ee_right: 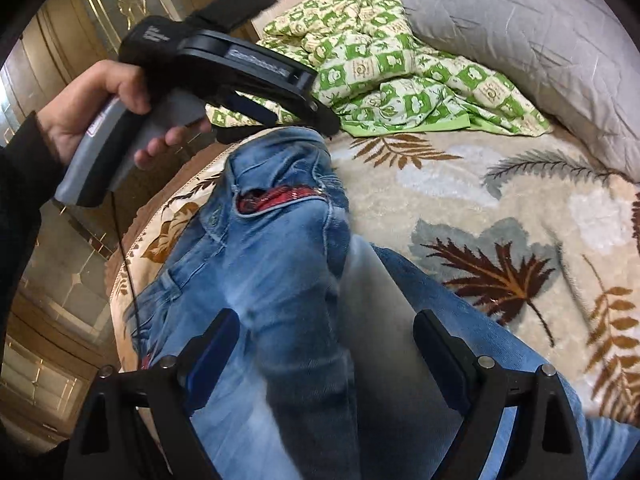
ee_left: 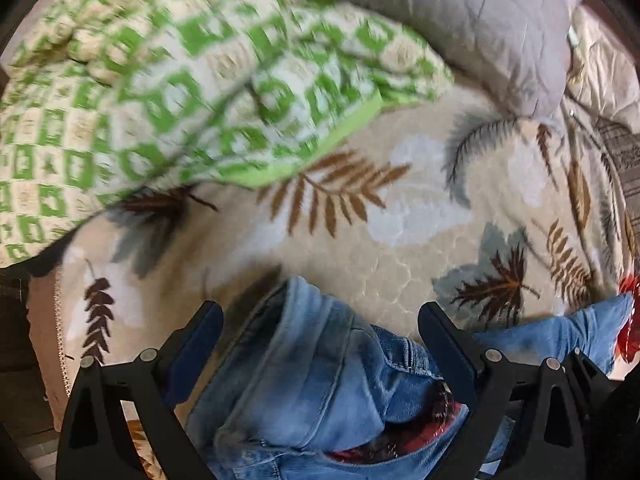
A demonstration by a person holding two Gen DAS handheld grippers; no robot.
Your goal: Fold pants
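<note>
Left claw (ee_left: 320, 320): fingers apart, straddling bunched jeans (ee_left: 316, 380).
Right claw (ee_right: 322, 336): fingers apart above the jeans.
Jeans: on leaf-patterned bed blanket (ee_right: 460, 184).

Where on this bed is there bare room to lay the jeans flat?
The leaf-print blanket lies bare between the jeans, the green checked quilt and the grey pillow. It is crowded toward the quilt and pillow.

The pants (ee_right: 276, 264) lie on the bed (ee_right: 500, 200), near its left edge. Behind them a crumpled quilt (ee_right: 400, 76) sits on the bed, with a pillow (ee_right: 532, 40) to its right. The left gripper (ee_right: 280, 120) hangs over the pants' far end, the right gripper (ee_right: 324, 344) over their near part.
</note>
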